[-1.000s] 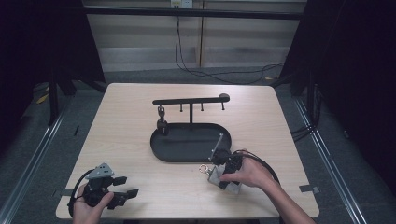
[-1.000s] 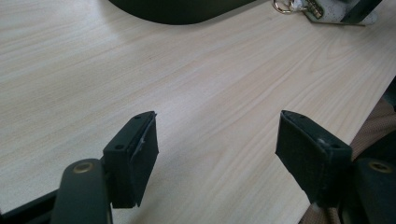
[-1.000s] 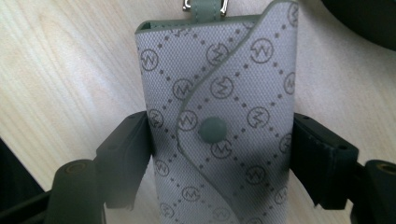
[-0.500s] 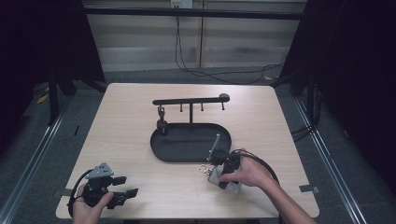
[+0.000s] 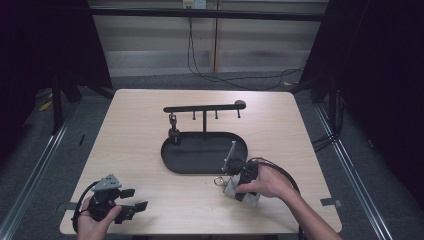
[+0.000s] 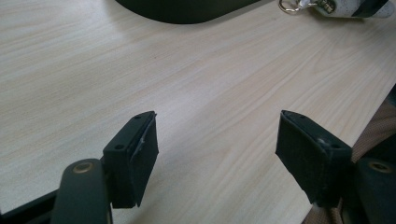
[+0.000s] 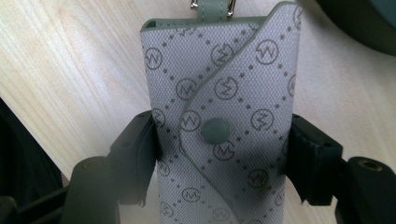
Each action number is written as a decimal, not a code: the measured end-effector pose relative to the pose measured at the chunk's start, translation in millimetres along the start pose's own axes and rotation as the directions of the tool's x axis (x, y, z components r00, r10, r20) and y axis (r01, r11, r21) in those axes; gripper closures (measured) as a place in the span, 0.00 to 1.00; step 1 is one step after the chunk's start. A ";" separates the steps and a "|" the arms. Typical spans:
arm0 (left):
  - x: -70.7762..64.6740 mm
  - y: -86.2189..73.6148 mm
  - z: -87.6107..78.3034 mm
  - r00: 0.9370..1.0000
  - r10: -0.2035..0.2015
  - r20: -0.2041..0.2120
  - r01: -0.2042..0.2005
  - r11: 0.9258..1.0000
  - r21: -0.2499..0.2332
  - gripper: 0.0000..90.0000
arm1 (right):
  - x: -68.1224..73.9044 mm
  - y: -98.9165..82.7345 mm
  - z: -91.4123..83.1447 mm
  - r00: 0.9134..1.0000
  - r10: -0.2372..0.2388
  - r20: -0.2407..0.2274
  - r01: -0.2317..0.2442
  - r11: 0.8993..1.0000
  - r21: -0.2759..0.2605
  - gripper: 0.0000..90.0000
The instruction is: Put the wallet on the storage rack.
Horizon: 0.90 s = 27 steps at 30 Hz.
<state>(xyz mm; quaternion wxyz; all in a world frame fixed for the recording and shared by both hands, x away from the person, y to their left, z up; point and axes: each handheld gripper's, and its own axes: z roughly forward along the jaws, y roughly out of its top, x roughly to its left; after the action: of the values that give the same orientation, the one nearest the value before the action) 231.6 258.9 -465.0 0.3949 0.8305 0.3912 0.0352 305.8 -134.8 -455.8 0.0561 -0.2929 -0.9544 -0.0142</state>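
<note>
A grey monogram key pouch (image 7: pixel 224 107) with a round snap and a metal ring (image 5: pixel 218 181) lies on the table just in front of the black stand's oval base (image 5: pixel 200 157). My right gripper (image 7: pixel 219 158) is shut on the pouch, one jaw pressing each long side; in the high view it (image 5: pixel 239 189) sits under the person's hand. The stand's hook bar (image 5: pixel 205 107) carries a small dark item (image 5: pixel 173 127) on its left hook. My left gripper (image 5: pixel 134 199) rests at the front left corner, open, with bare wood between its jaws (image 6: pixel 217 144).
The wooden table (image 5: pixel 125 140) ends close behind my left gripper at the front edge. The pouch with its ring (image 6: pixel 292 5) shows far off in the left gripper view. A cable (image 5: pixel 280 167) loops beside the right hand.
</note>
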 end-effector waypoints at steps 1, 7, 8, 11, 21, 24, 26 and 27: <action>0.0 0.0 0.2 1.000 -0.002 -0.004 0.002 1.000 0.002 0.33 | -0.1 -0.2 -1.4 1.000 -0.002 0.004 0.002 1.000 0.002 0.37; -0.6 0.4 1.1 1.000 -0.004 -0.001 0.004 1.000 0.009 0.32 | -0.1 -0.4 -8.7 0.999 -0.029 0.020 0.028 1.000 0.009 0.37; -0.8 0.5 1.2 1.000 -0.004 -0.001 0.004 1.000 0.011 0.32 | 0.1 -0.4 -9.6 0.999 -0.033 0.018 0.033 0.999 0.014 0.37; -1.0 0.7 1.6 1.000 0.000 -0.003 0.000 1.000 0.011 0.31 | 0.9 -0.7 -12.3 0.999 -0.043 0.013 0.043 0.999 0.016 0.37; 0.2 1.1 2.8 1.000 -0.003 0.030 0.002 1.000 0.021 0.25 | -0.9 -3.8 -23.6 0.999 -0.047 0.009 0.047 0.999 0.002 0.37; -0.1 1.4 3.9 1.000 0.000 0.030 0.000 1.000 0.021 0.23 | -0.6 -4.7 -25.1 0.999 -0.036 0.000 0.036 0.999 -0.004 0.37; -0.1 2.0 4.4 0.999 0.002 0.036 -0.003 1.000 0.018 0.22 | -1.1 -4.8 -25.9 0.999 -0.040 -0.001 0.040 0.999 -0.005 0.37; 0.0 2.1 4.4 0.999 0.004 0.039 -0.005 1.000 0.017 0.21 | -1.6 -4.8 -26.2 0.999 -0.041 -0.002 0.041 0.999 -0.003 0.37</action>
<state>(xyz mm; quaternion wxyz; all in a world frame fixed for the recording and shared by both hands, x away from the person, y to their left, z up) 234.5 255.3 -466.6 0.3953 0.8352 0.3818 0.0169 307.0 -141.2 -429.9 0.0566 -0.2734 -0.9601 -0.0169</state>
